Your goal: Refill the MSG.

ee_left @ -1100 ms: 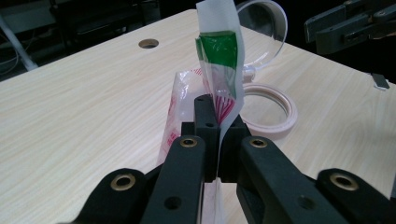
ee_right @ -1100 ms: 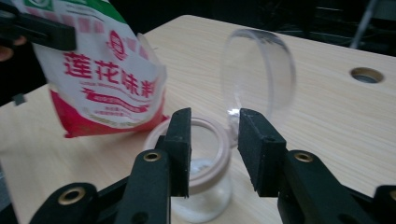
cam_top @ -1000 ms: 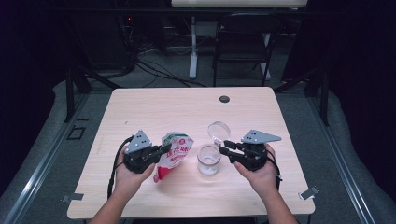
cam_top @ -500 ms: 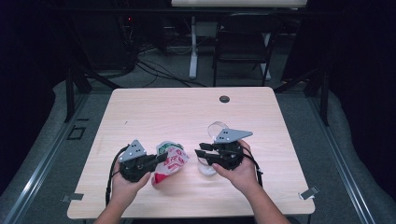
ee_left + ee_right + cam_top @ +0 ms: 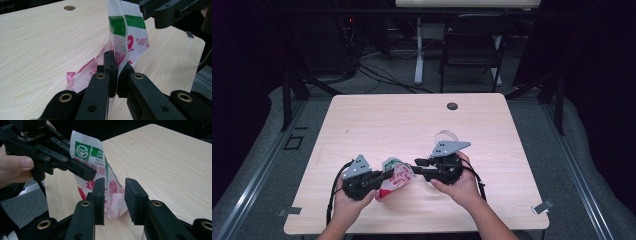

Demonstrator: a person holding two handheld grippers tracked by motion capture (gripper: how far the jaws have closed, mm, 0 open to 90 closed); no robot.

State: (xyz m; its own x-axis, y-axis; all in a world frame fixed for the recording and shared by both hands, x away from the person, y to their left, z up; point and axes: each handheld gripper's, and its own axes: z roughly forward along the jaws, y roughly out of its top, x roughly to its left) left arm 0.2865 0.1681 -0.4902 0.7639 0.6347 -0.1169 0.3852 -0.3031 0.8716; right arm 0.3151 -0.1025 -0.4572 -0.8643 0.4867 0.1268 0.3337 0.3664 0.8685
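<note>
Pale wood-grain table (image 5: 377, 125) is seen bearing a crinkled white plastic bag with red and green print (image 5: 395, 176) near its front edge. The bag is clamped by the left gripper (image 5: 117, 75); the right gripper (image 5: 115, 198), just closing, is held apart around its edge.

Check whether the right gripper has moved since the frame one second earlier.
Yes. In the high view the right gripper has slid left, off the clear cup, to the bag; its jaws have been closing around the bag's edge.
</note>
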